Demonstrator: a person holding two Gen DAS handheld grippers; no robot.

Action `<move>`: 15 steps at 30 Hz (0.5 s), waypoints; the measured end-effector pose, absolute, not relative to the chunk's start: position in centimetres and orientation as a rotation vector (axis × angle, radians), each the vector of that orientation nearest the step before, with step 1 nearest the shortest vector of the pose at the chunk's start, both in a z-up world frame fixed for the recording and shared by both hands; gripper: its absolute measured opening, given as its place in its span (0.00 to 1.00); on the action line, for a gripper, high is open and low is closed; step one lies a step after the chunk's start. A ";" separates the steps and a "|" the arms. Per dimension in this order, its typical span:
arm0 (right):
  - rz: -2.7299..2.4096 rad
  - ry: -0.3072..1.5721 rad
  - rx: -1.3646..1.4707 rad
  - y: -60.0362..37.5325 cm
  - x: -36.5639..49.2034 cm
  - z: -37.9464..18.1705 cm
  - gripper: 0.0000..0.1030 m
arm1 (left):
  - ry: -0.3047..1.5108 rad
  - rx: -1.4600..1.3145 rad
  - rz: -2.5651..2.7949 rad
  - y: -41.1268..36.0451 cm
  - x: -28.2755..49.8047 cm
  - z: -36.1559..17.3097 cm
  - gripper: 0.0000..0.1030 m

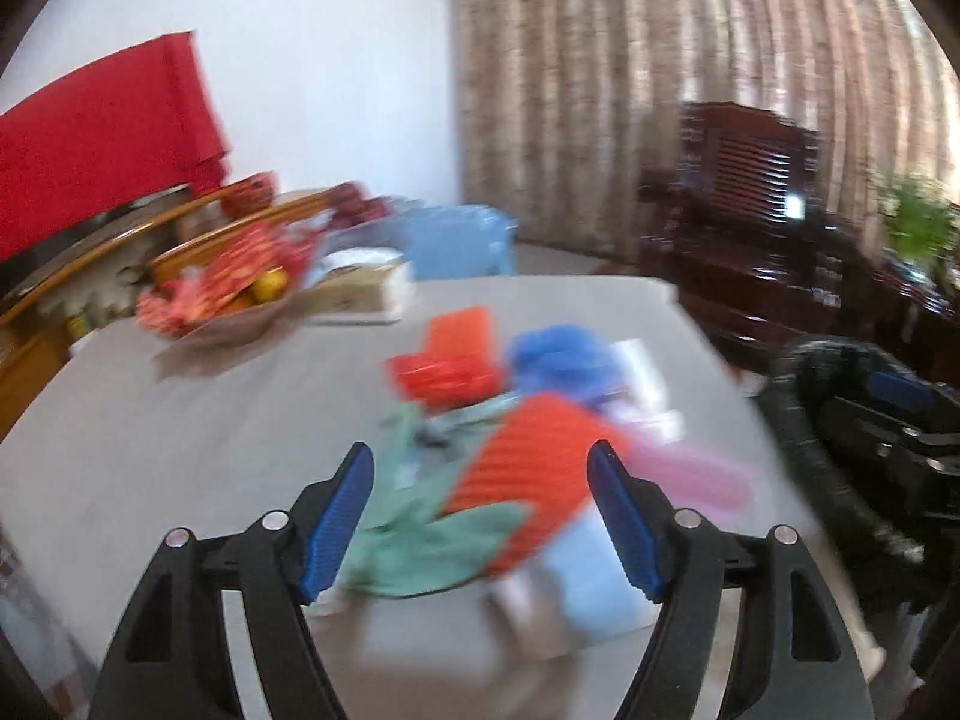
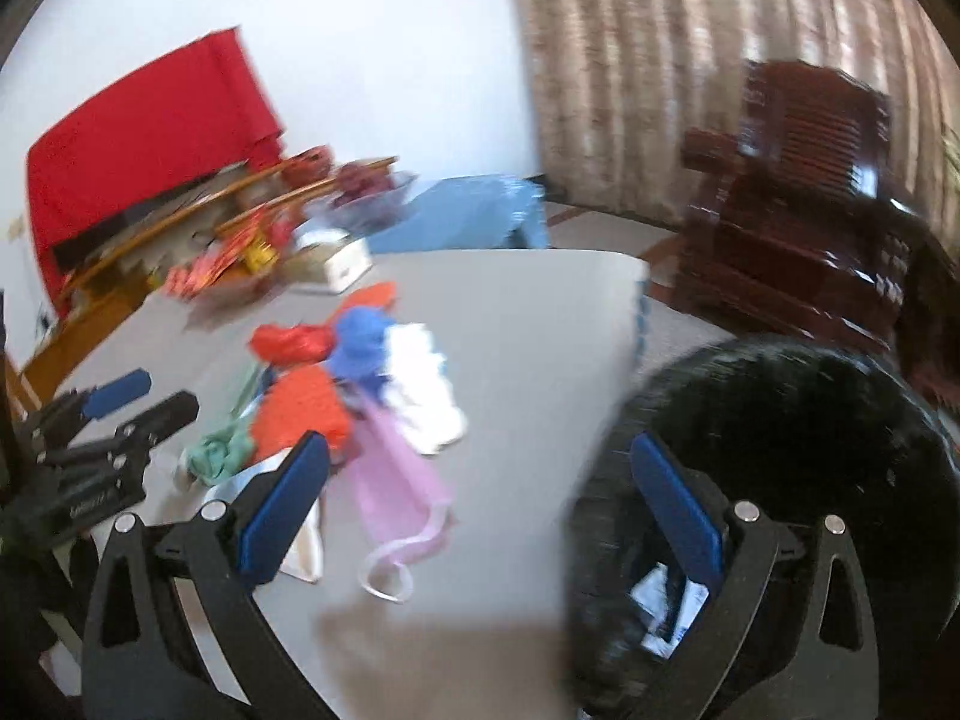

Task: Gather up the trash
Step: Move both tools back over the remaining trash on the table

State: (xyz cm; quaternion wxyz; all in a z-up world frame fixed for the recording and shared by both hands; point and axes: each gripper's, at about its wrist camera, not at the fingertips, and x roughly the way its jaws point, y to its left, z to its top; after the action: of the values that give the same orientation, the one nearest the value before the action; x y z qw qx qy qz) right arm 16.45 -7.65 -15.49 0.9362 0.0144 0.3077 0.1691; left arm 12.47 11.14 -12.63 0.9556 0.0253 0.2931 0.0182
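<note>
Black plastic trash bag [image 2: 780, 420] holding pale scraps (blurred, unreadable). Shallow brown bowl [image 1: 234, 324] holding red packets. Left gripper [image 1: 480, 516] and right gripper [image 2: 480, 504] both spread, empty.

A home living or dining room: patterned curtains [image 1: 660, 90], a dark carved wooden armchair [image 2: 798, 192], a fruit bowl [image 1: 222, 306] on the grey tabletop [image 1: 180, 420], and a potted plant [image 1: 918, 222].

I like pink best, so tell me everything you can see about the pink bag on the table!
The pink bag looks like thin, see-through plastic, crumpled and lying flat on the grey table. A pale looped handle trails from its near end. Its far end tucks under the white and blue bags. No gripper touches it. The picture is blurry.
</note>
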 end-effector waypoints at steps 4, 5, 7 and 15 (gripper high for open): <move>0.367 0.630 0.010 -5.3 17.2 -16.2 0.95 | 0.632 0.036 0.127 15.0 11.7 -14.4 0.70; 0.366 0.634 0.009 -4.9 17.5 -16.5 0.95 | 0.642 0.027 0.139 15.6 11.6 -14.9 0.70; 0.365 0.642 0.004 -4.4 17.7 -17.0 0.95 | 0.659 0.007 0.153 16.5 11.5 -15.5 0.70; 0.358 0.676 -0.046 -2.8 18.7 -19.1 0.95 | 0.709 -0.022 0.097 17.2 12.4 -18.0 0.70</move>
State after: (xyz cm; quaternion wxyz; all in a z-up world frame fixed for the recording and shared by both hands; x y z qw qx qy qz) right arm 18.66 -2.80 -19.11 0.9274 -0.0223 0.3299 0.1747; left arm 12.35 17.20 -17.99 0.9366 -0.0107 0.3469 0.0476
